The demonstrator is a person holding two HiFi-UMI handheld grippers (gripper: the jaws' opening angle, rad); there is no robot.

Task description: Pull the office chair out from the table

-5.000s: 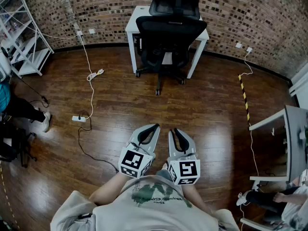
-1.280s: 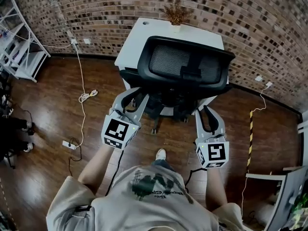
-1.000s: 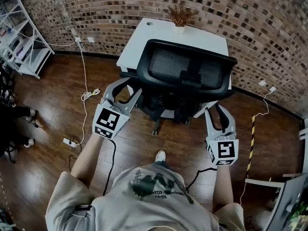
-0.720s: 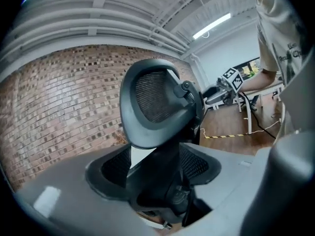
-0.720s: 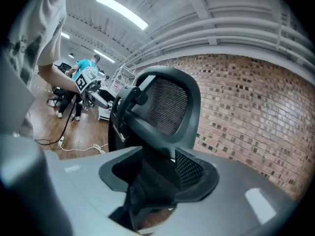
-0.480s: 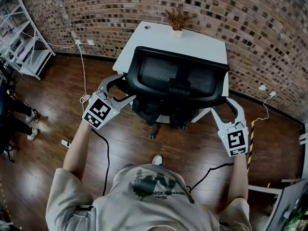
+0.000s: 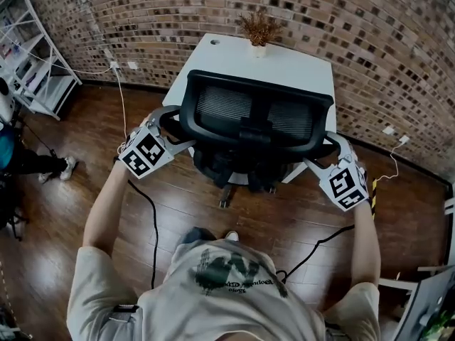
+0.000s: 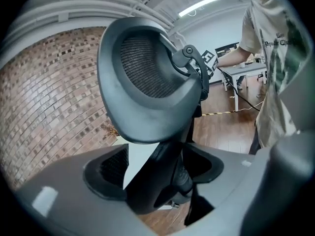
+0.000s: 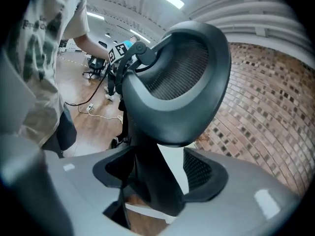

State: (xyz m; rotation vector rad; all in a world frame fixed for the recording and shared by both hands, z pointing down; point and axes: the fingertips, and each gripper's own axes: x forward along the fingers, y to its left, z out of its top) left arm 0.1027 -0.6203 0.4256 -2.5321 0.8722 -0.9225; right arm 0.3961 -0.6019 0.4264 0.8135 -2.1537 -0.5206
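The black mesh office chair [image 7: 256, 116] stands tucked under the white table [image 7: 284, 62], its back towards me. My left gripper [image 7: 178, 128] is at the chair's left side and my right gripper [image 7: 323, 150] at its right side, both by the armrests. Both pairs of jaws are opening. In the left gripper view the chair [image 8: 147, 82] looms close, and its dark side frame runs between the spread jaws of the left gripper [image 8: 157, 171]. In the right gripper view the chair [image 9: 182, 87] does the same through the right gripper [image 9: 160, 173]. White table shows in the gaps beside the frame.
A small dried plant [image 7: 259, 27] stands on the table against the brick wall [image 7: 370, 41]. A white shelf rack [image 7: 35, 69] is at far left, with a person [image 7: 18, 155] beside it. Cables [image 7: 121, 98] run along the wooden floor; striped tape [image 7: 372, 189] marks it at right.
I have walked up to the chair. Both grippers have spread apart to the chair's two sides and sunk a little, and their jaws have opened wider around its frame.
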